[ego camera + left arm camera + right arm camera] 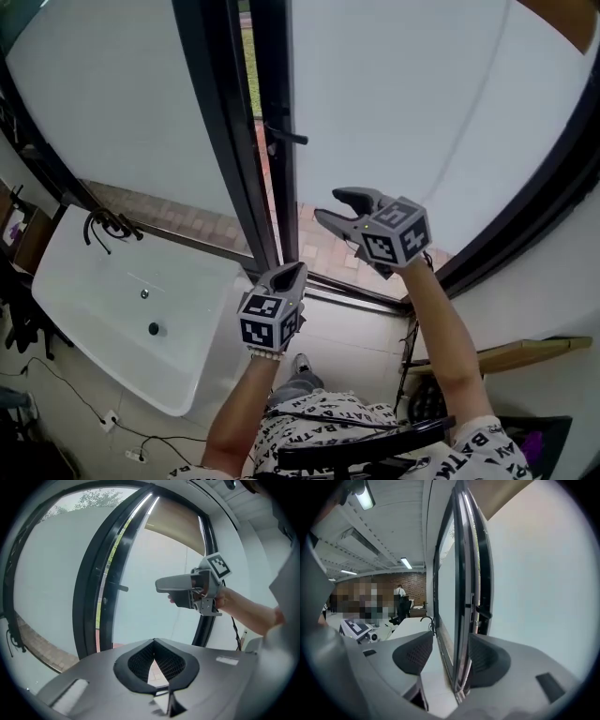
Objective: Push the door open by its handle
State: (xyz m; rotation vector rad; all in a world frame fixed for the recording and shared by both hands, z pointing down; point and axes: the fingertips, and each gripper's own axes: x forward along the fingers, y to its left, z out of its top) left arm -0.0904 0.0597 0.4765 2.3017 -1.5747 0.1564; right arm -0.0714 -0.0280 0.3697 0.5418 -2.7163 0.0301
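Observation:
The glazed door [403,112] has a black frame and stands slightly ajar, with a narrow gap along its left edge. Its small black handle [286,137] sticks out from the frame; it also shows as the handle [121,588] and the handle [483,614]. My right gripper [337,208] is open, below and right of the handle and not touching it. In the right gripper view, the door's edge frame [461,634] stands between the jaws of the right gripper [451,644]. My left gripper [286,277] is shut and empty, lower down near the frame's foot; its jaws meet in the left gripper [153,643].
A white basin [122,309] with a black faucet [108,225] stands against the fixed glass pane at the left. Cables lie on the floor [103,412]. A wooden shelf [525,354] is at the right, a black chair back [366,445] below. People stand far back indoors.

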